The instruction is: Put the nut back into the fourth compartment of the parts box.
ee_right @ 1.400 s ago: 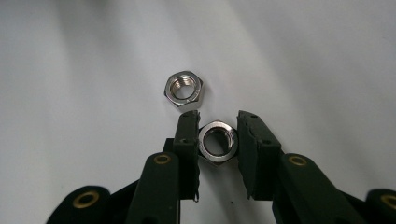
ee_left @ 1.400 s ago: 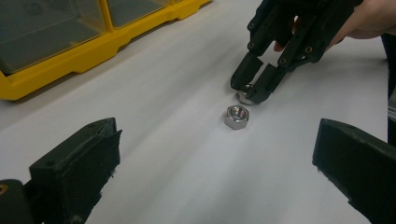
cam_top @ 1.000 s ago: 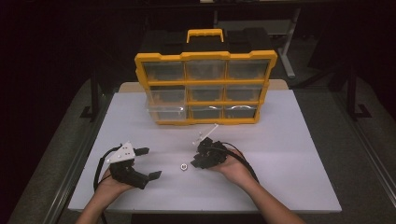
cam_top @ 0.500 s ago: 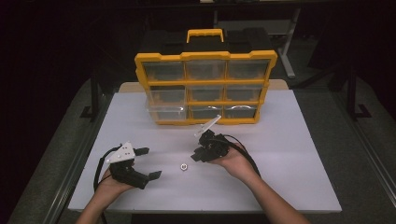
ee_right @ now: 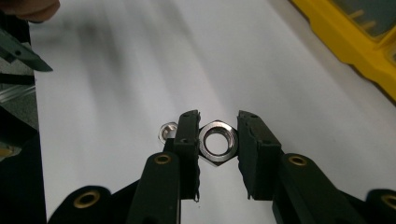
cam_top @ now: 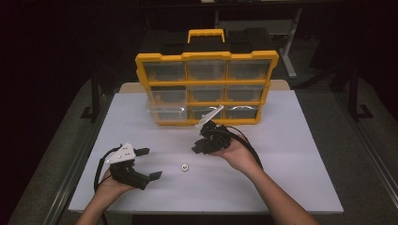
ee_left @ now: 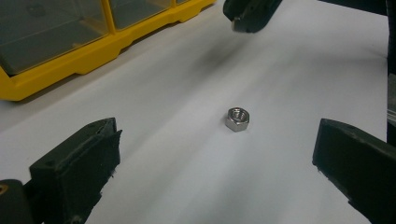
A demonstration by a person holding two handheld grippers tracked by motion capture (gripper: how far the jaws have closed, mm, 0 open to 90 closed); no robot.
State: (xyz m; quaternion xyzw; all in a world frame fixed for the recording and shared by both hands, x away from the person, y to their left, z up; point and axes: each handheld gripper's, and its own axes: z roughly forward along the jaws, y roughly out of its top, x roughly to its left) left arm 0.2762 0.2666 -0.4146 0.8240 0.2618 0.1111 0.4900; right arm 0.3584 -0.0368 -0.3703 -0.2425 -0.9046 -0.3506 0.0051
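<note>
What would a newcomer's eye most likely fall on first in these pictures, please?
Probably the yellow drawer organizer standing at the far side of the white table. Next, the right gripper pinching a steel hex nut above the tabletop, while a second nut lies loose before the open left gripper.

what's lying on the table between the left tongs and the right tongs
A small hex nut on the white table between the left tongs and right tongs, in the high view.
</note>
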